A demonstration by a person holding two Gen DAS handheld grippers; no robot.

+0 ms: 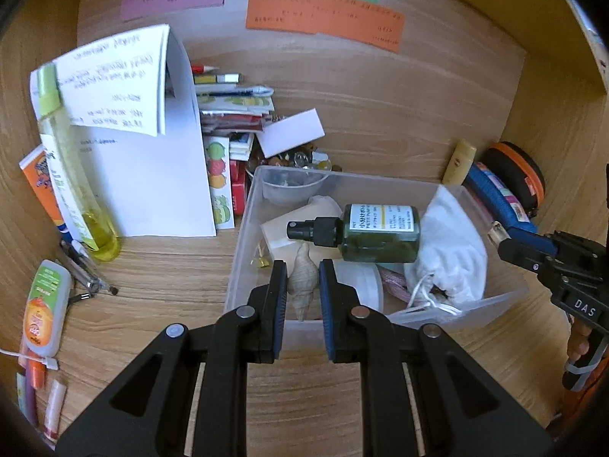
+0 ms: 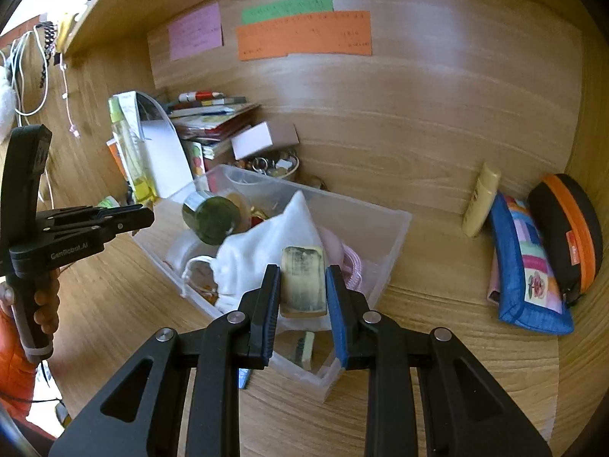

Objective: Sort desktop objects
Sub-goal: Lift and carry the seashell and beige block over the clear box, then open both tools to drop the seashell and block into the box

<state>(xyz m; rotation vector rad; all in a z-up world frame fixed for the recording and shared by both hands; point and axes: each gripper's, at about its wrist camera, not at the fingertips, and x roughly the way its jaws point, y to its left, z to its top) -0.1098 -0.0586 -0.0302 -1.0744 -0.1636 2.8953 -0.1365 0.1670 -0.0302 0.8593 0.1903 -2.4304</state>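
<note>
A clear plastic bin [image 1: 236, 266] stands on the wooden desk, holding a green spray bottle [image 1: 380, 232], a white drawstring pouch [image 1: 453, 243] and small items. My left gripper [image 1: 302, 266] hovers over the bin's near wall, shut on a pale seashell [image 1: 302, 289] that fills the gap between its pads. In the right wrist view, my right gripper [image 2: 303, 270] is shut on a worn cream block [image 2: 303, 285] above the bin [image 2: 396, 236]. The left gripper [image 2: 148, 218] shows there at the bin's left end. The right gripper [image 1: 502, 236] reaches in at the bin's right end.
A yellow-green bottle [image 1: 76, 175], white papers [image 1: 152, 175] and a stack of stickers and cards crowd the back left. At the right lie a cream tube [image 2: 479, 202], a blue pencil case [image 2: 529, 266] and an orange-black case [image 2: 571, 228]. Pens and tubes litter the left edge.
</note>
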